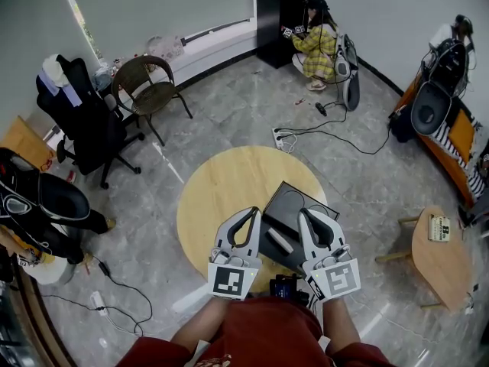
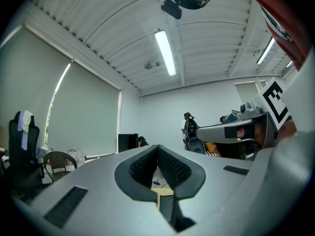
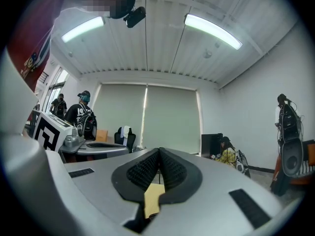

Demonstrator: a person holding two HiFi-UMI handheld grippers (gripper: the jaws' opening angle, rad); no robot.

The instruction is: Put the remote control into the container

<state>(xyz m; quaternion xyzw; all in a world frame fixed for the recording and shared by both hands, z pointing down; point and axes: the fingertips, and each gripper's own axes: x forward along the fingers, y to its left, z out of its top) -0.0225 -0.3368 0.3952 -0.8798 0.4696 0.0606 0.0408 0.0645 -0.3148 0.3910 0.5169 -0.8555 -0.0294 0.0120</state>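
Wooden and round, the table (image 1: 214,197) lies below me. My left gripper (image 1: 250,214) hangs over its near side, jaws clenched together with nothing between them. Just to the right, the pale remote control (image 1: 280,240) lies on the dark near part of the black container (image 1: 294,197), apparently inside it, between my two grippers and touching neither. My right gripper (image 1: 306,214) hangs over the container's right side, jaws pressed shut as well and empty.

A wicker chair (image 1: 150,92) stands beyond the round wooden table (image 1: 218,197).
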